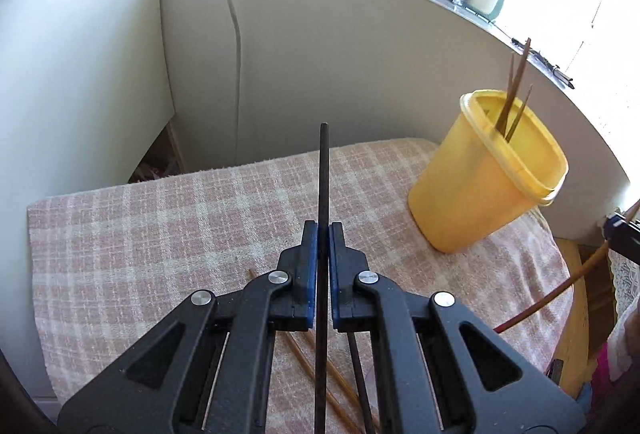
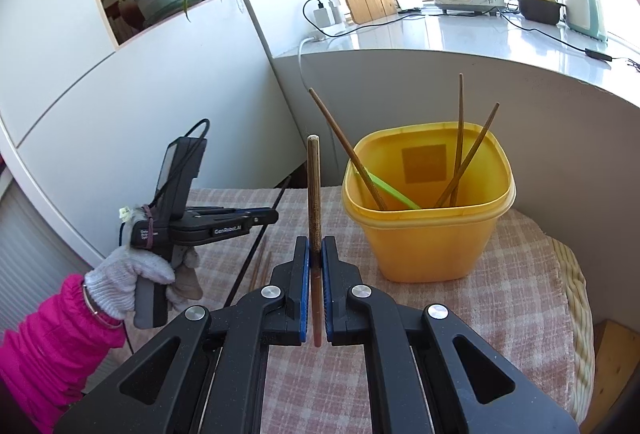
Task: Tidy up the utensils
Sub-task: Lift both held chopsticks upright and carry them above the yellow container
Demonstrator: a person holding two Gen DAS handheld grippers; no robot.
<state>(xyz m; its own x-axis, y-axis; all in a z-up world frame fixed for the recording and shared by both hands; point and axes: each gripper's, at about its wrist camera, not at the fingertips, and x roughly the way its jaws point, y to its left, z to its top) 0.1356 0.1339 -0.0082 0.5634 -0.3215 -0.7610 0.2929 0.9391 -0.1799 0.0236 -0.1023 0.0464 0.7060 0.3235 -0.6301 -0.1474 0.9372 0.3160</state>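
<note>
The left tongs [image 1: 323,230] are closed on a dark chopstick [image 1: 323,194], their blue pads pressing its sides; its long axis runs straight along the line of the fingers, one end pointing forward and up past the fingertips toward the far edge of the tabletop [image 1: 160,234], the other running back between the arms. The right tongs [image 2: 315,246] are clamped on a brown wooden chopstick [image 2: 314,194], which stands much the same way, its blunt end rising ahead of the fingertips and its lower end stopping just behind the pads. Both are held above the tabletop, which is covered by a pink checked cloth [image 2: 500,298]. Near the far right corner of the tabletop stands a yellow tub [image 2: 428,234], upright. Inside it several brown chopsticks [image 2: 460,138] lean with their tips up and out over the rim, one slanting left and the others right, and a green stick [image 2: 394,192] lies low across the inside. Under the left tongs, toward the near edge, more loose chopsticks [image 1: 340,374] lie flat on the cloth, pointing roughly toward the far edge. In the right wrist view a gloved hand [image 2: 132,274] with a pink sleeve [image 2: 52,350] grips the left tool over the left side of the tabletop.
</note>
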